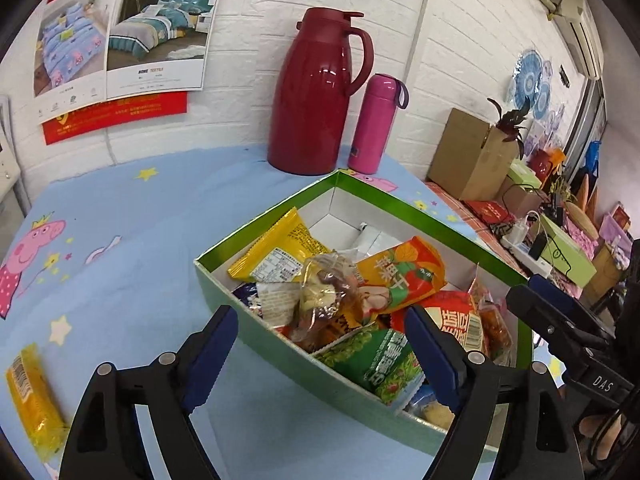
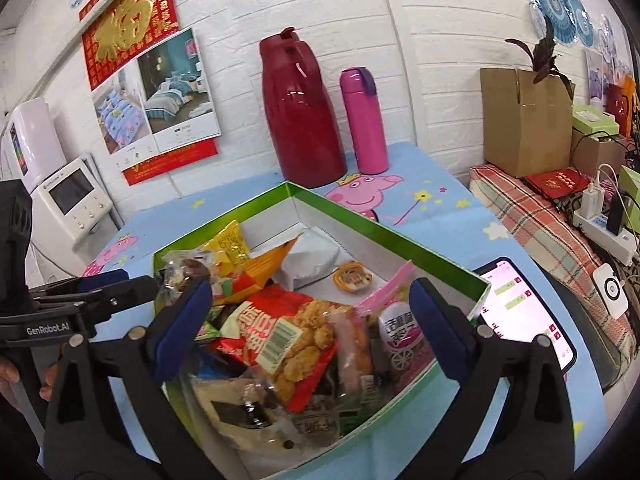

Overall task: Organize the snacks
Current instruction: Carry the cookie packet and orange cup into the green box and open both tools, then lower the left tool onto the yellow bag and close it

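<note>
On a blue cartoon-print tablecloth (image 1: 132, 264): green-rimmed box (image 1: 280, 354) with white inner walls, set diagonally, one corner pointing far toward the wall. Filled with snack packets in a loose heap.

Left wrist view:
- Left gripper (image 1: 320, 344) wide open, holding nothing, poised over the near-left wall of the box.
- Yellow packet (image 1: 276, 248) leaning on the left inner wall, long axis running near-left to far-right.
- Orange packet (image 1: 404, 270) lying across the heap, long axis roughly left to right.
- Green packet (image 1: 380, 364) at the near corner, tilted against the wall.
- Clear bag of mixed sweets (image 1: 324, 300) on top of the heap, centre.
- Yellow bar-shaped snack (image 1: 32, 396) outside the box, flat on the cloth at near left, long axis running near to far. Seen in this view only.
- Right gripper (image 1: 560, 316) at the right edge, beside the box; opening not readable from here.

Right wrist view:
- Right gripper (image 2: 312, 308) wide open, empty, above the near half of the box.
- Red packet with barcode (image 2: 280, 340) under the fingers, long axis near to far.
- Phone (image 2: 524, 312) with lit screen on the cloth, just beside the right wall of the box. Seen in this view only.

Against the far wall, both views: dark red jug (image 1: 316, 96) and pink bottle (image 1: 374, 124), upright, side by side.
</note>
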`<state>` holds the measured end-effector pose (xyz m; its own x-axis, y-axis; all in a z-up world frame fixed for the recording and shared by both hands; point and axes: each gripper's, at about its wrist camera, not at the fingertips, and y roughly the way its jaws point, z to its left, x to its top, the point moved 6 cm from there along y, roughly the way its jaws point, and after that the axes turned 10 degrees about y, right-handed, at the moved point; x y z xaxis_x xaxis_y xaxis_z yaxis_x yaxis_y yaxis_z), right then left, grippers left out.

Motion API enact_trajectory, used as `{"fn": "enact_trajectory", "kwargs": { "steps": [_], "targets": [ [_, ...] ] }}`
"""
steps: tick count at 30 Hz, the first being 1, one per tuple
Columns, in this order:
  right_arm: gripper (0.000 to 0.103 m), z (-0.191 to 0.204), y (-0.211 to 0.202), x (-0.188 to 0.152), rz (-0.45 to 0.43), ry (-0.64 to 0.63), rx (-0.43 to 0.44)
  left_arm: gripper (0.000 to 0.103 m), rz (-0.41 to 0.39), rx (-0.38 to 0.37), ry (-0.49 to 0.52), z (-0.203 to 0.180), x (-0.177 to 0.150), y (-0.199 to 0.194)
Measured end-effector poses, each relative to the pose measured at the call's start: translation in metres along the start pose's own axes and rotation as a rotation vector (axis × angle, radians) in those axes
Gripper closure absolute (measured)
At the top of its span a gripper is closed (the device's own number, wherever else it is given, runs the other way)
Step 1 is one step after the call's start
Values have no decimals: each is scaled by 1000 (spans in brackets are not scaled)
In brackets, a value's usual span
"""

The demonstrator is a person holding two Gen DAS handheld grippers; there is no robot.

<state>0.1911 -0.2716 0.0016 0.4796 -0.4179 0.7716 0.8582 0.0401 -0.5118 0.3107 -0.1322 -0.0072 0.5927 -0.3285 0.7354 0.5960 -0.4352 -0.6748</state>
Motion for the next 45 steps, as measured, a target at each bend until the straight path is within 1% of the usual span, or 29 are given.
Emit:
{"fn": "enact_trajectory", "kwargs": {
  "steps": [3, 6, 8, 12, 17, 19, 21, 26, 28, 32, 35, 38, 40, 41, 42, 43, 44, 45],
  "targets": [
    [4, 28, -9, -8, 14, -36, 63, 16, 5, 16, -16, 8, -9, -14],
    [3, 61, -18, -24, 36, -94, 135, 16, 9, 36, -31, 18, -20, -31],
    [3, 79, -23, -36, 50, -122, 164, 16, 22, 60, -35, 25, -30, -42],
    [2, 109, -33, -62, 98, -139, 234, 16, 39, 109, -39, 43, -57, -68],
    [1, 143, -34, -97, 178, -160, 314, 16, 72, 158, -77, 71, -94, -94],
    [1, 152, -30, -111, 217, -168, 325, 16, 78, 193, -102, 87, -110, -107],
    [1, 156, -26, -121, 251, -165, 313, 16, 83, 225, -129, 102, -125, -119],
    [1, 162, -15, -131, 303, -133, 310, 16, 79, 296, -233, 151, -148, -142],
    [1, 165, -12, -134, 312, -114, 308, 16, 77, 307, -295, 175, -149, -143],
    [1, 168, -5, -141, 328, -98, 302, 16, 87, 301, -381, 210, -142, -125],
    [1, 166, 1, -145, 335, -101, 283, 16, 106, 277, -405, 223, -134, -103],
    [1, 161, 7, -145, 334, -87, 277, 16, 129, 255, -421, 228, -128, -80],
    [1, 158, 10, -146, 338, -79, 286, 16, 154, 268, -421, 232, -127, -65],
    [1, 157, 12, -147, 344, -78, 289, 22, 169, 286, -414, 236, -129, -56],
    [1, 156, 14, -149, 352, -77, 288, 32, 174, 272, -409, 236, -130, -50],
    [1, 154, 16, -150, 360, -76, 285, 56, 177, 228, -412, 233, -134, -46],
    [1, 153, 17, -151, 368, -76, 281, 61, 183, 176, -416, 229, -137, -44],
    [1, 152, 19, -151, 378, -76, 277, 62, 180, 142, -399, 220, -139, -45]
  ]
}}
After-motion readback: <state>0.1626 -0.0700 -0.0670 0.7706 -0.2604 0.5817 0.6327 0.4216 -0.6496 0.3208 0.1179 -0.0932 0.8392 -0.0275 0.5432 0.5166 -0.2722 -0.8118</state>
